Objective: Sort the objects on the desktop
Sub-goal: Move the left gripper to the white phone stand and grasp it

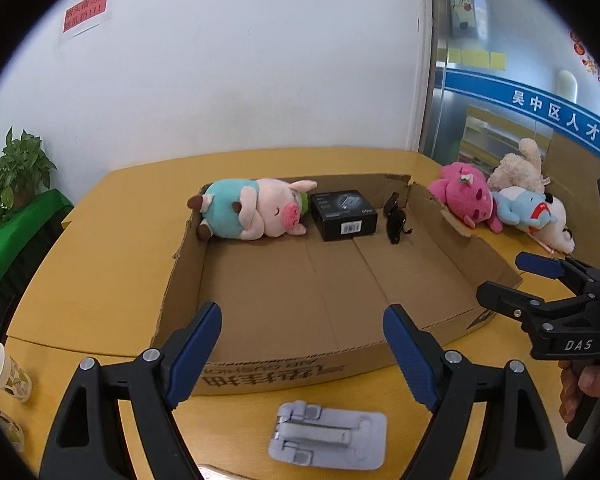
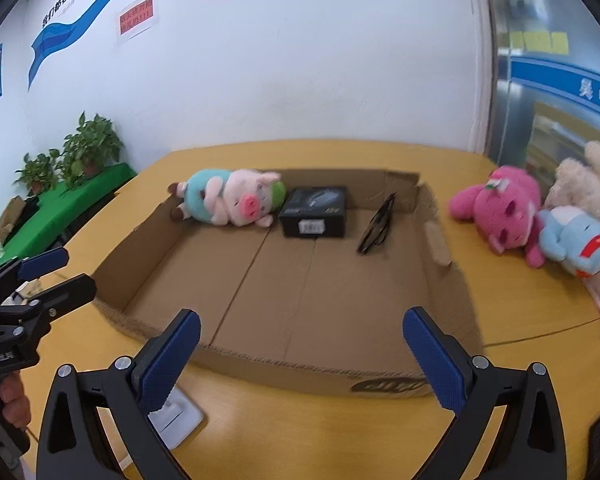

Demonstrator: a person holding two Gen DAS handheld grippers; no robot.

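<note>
The left gripper (image 1: 302,354) is held with its blue-padded jaws wide apart and nothing between them, above the near wall of the shallow brown cardboard tray (image 1: 452,240). The right gripper (image 2: 302,360) is likewise spread wide and empty. Just below the left gripper, on the yellow wooden table (image 1: 100,280) outside the tray, a flat grey folding stand (image 1: 327,438) is lying; it is judged to be the next thing to be sorted. Already inside the tray, along its far wall, a pink-and-teal plush pig (image 1: 252,212), a small black printed box (image 1: 344,214) and a pair of dark folded sunglasses (image 1: 396,222) are found.

For a good pickup, the stand should be approached steeply, since it lies low against the table. Its narrower width should be straddled by the pads, and the jaws closed only once both pads are level with its edges. The pile of plush toys (image 1: 500,204) beside the tray can be left to the right gripper.
</note>
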